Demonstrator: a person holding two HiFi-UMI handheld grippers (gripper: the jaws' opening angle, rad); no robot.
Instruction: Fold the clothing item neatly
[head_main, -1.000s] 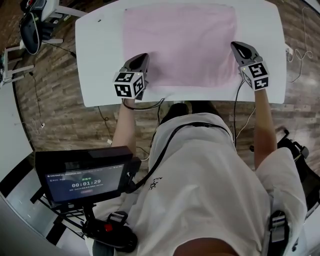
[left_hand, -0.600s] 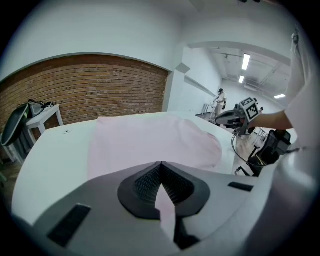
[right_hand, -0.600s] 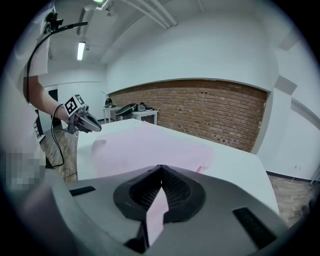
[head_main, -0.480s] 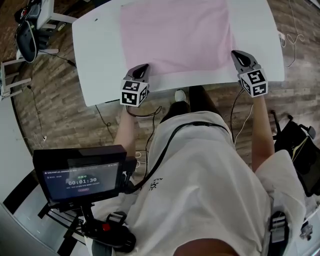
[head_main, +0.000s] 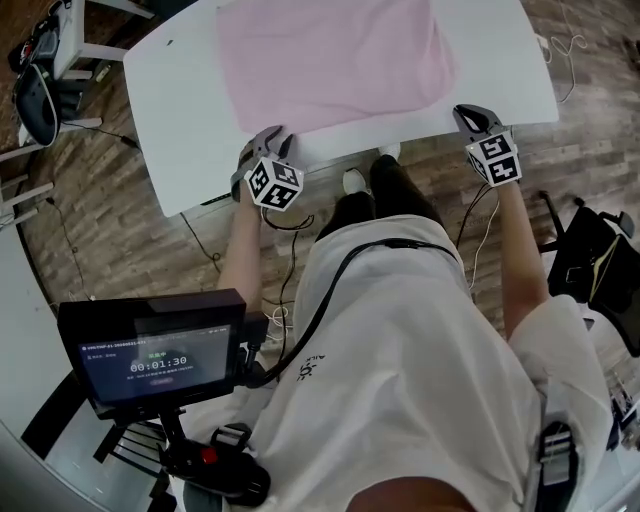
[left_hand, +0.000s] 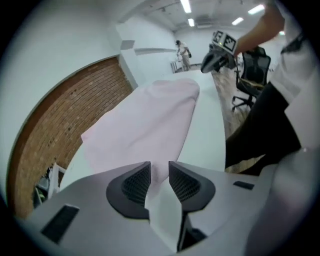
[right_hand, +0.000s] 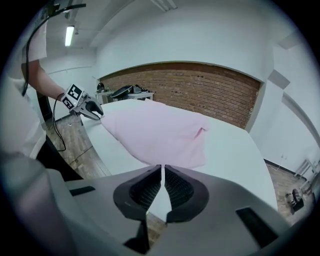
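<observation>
Head view: your left gripper (head_main: 266, 138), by the pink cloth (head_main: 330, 55)'s lower-left corner, just cracked its jaws open, empty; right gripper (head_main: 466, 113) is pinched closed, empty.

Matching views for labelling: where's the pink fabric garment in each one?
Head view: flat pink fabric garment, top centre.
Left gripper view: centre, stretching away toward the upper right.
Right gripper view: centre, slightly left.
Shared landmark: the white table under it.
</observation>
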